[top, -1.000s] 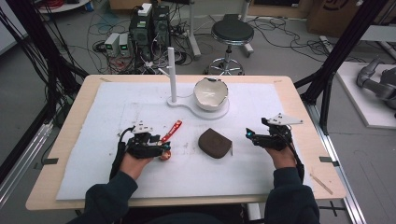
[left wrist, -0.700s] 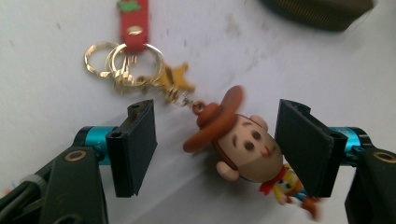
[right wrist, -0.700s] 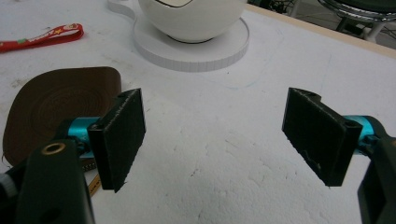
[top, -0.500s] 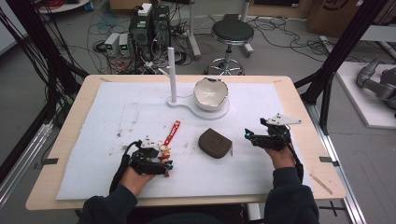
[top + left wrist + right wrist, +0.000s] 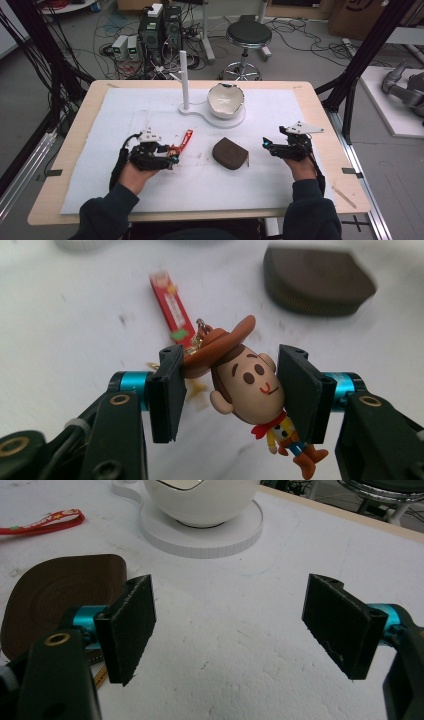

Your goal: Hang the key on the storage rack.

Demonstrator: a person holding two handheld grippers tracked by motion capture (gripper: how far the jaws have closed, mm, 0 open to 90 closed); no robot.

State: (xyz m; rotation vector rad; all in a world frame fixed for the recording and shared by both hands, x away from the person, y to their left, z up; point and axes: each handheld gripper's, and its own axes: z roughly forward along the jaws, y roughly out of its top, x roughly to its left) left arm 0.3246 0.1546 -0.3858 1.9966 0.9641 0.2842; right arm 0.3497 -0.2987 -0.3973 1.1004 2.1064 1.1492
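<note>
A cowboy-figure keychain with a brown hat hangs between the pads of my left gripper. The jaws have just been closing and now press on its hat and head. Its red strap trails away over the white mat, also seen as the red strap beyond my left gripper. A brown pouch lies at the mat's middle. My right gripper rests to its right; in its own view the right gripper stands open and empty, with the pouch to its left.
A white bowl sits on a white stand with an upright post at the back of the mat. The wooden table edge runs close to the right hand. A stool and cables lie on the floor beyond.
The left hand drew back toward the near edge half a second ago, then came forward again. The right hand has kept still.
</note>
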